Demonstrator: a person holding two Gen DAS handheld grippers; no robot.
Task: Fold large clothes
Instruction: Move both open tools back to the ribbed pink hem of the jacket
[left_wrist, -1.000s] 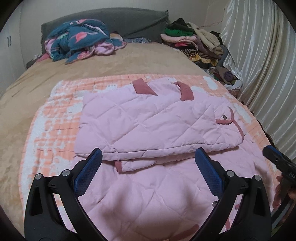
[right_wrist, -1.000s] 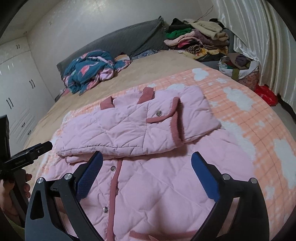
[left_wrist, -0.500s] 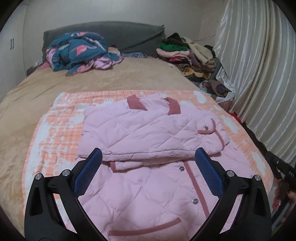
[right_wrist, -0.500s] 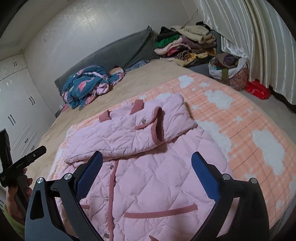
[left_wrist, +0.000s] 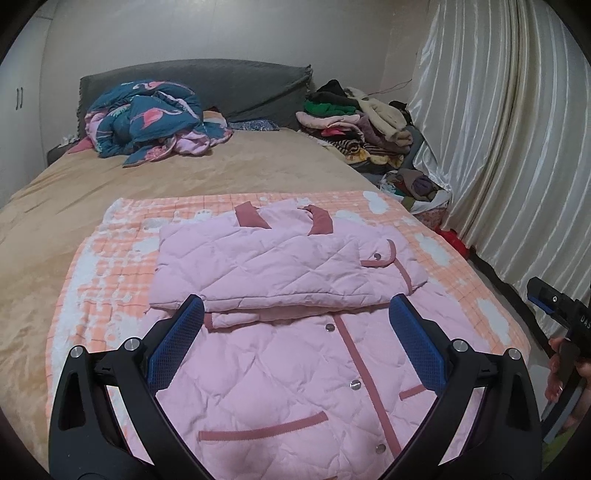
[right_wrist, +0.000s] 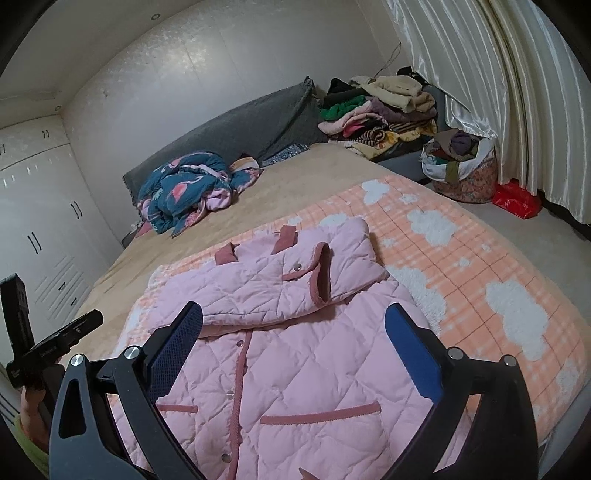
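Observation:
A pink quilted jacket (left_wrist: 280, 354) with dark pink trim lies flat on an orange checked blanket (left_wrist: 107, 266) on the bed. Its sleeves are folded across the chest in a band (left_wrist: 273, 269). It also shows in the right wrist view (right_wrist: 295, 369). My left gripper (left_wrist: 295, 332) is open and empty, held above the jacket's lower half. My right gripper (right_wrist: 293, 343) is open and empty, also above the lower half. The right gripper shows at the right edge of the left wrist view (left_wrist: 554, 310), and the left gripper at the left edge of the right wrist view (right_wrist: 55, 343).
A crumpled blue and pink quilt (left_wrist: 147, 118) lies by the grey headboard. A pile of clothes (left_wrist: 354, 118) sits at the bed's far right corner. A full laundry bag (right_wrist: 461, 166) and a red bag (right_wrist: 517, 197) stand on the floor by the curtain. White wardrobes (right_wrist: 33, 229) stand left.
Both grippers have drawn back and up from the jacket, so more of its lower half, buttons and pockets show. Both stay open. The jacket has not moved.

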